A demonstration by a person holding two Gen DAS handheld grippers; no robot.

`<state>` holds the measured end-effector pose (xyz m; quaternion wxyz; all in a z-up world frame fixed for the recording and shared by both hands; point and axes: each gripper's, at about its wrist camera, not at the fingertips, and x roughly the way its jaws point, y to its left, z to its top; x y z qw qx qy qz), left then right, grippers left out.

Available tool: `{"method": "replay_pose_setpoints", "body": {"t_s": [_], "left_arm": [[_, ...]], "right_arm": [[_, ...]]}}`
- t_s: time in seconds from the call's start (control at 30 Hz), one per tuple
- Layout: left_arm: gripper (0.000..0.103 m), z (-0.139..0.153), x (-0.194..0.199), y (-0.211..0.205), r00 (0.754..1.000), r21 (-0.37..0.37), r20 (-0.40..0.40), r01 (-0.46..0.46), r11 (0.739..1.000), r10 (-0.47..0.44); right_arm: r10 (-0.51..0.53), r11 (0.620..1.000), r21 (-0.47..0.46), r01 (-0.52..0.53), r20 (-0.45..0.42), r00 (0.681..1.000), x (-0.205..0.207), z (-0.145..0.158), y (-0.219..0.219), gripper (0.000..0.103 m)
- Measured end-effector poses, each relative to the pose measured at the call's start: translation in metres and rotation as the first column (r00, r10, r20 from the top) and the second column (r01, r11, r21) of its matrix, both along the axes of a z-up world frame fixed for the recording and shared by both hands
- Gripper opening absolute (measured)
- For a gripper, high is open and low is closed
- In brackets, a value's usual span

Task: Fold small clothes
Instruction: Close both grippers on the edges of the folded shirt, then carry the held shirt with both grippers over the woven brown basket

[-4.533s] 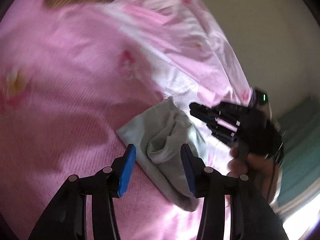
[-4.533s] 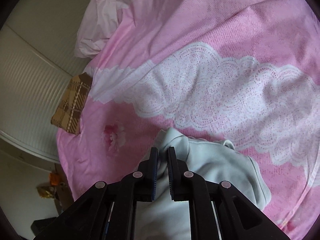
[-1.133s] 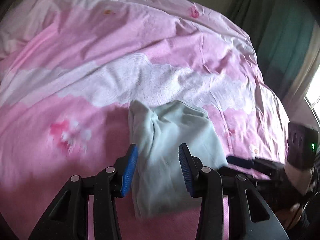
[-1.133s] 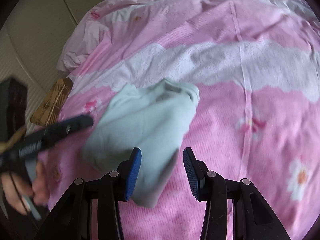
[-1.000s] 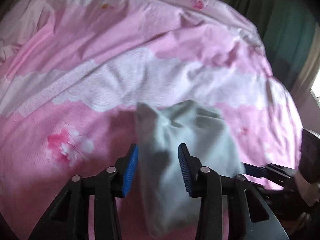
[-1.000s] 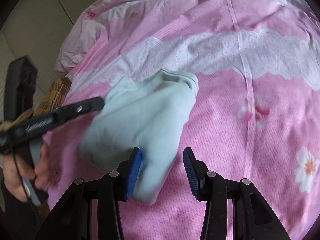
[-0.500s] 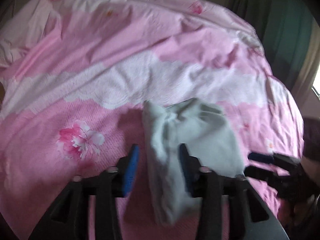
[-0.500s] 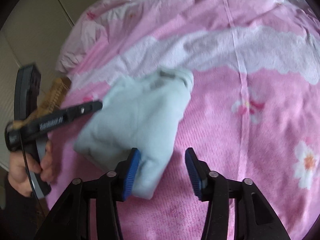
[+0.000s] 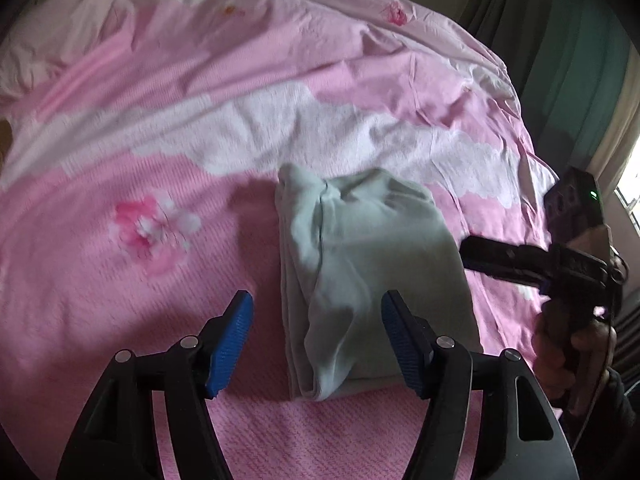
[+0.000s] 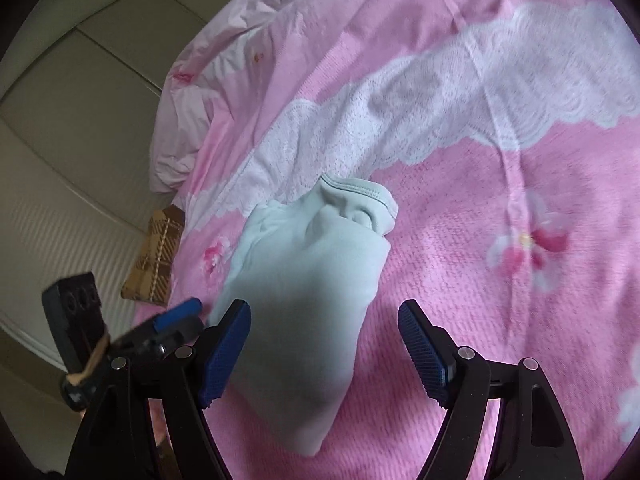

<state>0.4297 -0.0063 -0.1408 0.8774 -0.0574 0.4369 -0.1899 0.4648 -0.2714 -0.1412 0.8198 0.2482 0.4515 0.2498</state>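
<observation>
A small pale green garment (image 9: 368, 280) lies folded into a compact bundle on the pink bed cover (image 9: 160, 300). My left gripper (image 9: 318, 336) has its jaws opening. The bundle's near end sits between the blue pads (image 9: 236, 340) without touching them. In the right wrist view the same garment (image 10: 312, 300) reaches in between the pads of my right gripper (image 10: 326, 344), whose jaws are also opening, with a clear gap on the right side. The right gripper (image 9: 468, 252), held by a hand, shows beside the bundle's right edge. The left gripper (image 10: 180, 312) shows at its left edge.
A brown plaid item (image 10: 154, 256) lies at the bed's left edge, below a pale pink pillow (image 10: 180, 132). Beige panelled doors (image 10: 80, 120) stand beyond that edge. A green curtain (image 9: 568, 40) hangs past the bed's far right corner.
Both pairs of jaws have spread wider and come off the garment, which now rests on the bed. The right wrist view has rolled and shifted sideways.
</observation>
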Motion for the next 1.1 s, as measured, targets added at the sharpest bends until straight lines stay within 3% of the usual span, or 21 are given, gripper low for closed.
{"method": "replay_pose_setpoints", "body": {"t_s": [0.17,0.33,0.47,0.53,0.6,0.7,0.87,1.1], "left_arm": [[0.066,-0.02,0.002,0.005,0.997,-0.055,-0.073,0.001,0.998,-0.005],[0.066,-0.037,0.005,0.011,0.99,-0.186,-0.141,-0.028,0.982,0.001],[0.066,-0.04,0.005,0.002,0.99,-0.198,-0.14,-0.007,0.98,-0.021],[0.063,-0.041,0.008,0.001,0.99,-0.221,-0.142,-0.014,0.975,-0.018],[0.037,-0.04,0.01,0.002,0.989,-0.244,-0.147,-0.016,0.97,-0.02],[0.021,-0.038,0.009,0.004,0.988,-0.272,-0.15,-0.005,0.962,-0.037],[0.015,-0.02,0.002,0.006,0.993,-0.28,-0.108,0.01,0.96,-0.042],[0.015,0.022,-0.009,0.035,0.999,-0.301,-0.049,0.006,0.954,-0.022]], "right_arm": [[0.011,1.0,0.018,-0.01,-0.031,0.999,0.02,-0.013,0.001,0.077],[0.056,0.996,0.071,-0.052,-0.057,0.997,0.04,-0.023,0.008,0.077],[0.105,0.988,0.12,-0.096,-0.072,0.992,0.051,-0.034,0.018,0.077],[0.115,0.986,0.131,-0.104,-0.083,0.99,0.055,-0.039,0.02,0.071],[0.122,0.984,0.145,-0.108,-0.093,0.988,0.058,-0.041,0.022,0.053],[0.119,0.977,0.187,-0.098,-0.102,0.988,0.056,-0.044,0.017,0.027],[0.086,0.977,0.2,-0.071,-0.065,0.994,0.043,-0.027,0.011,0.021],[0.09,0.982,0.168,-0.092,0.016,0.996,0.031,0.03,0.039,0.02]]}}
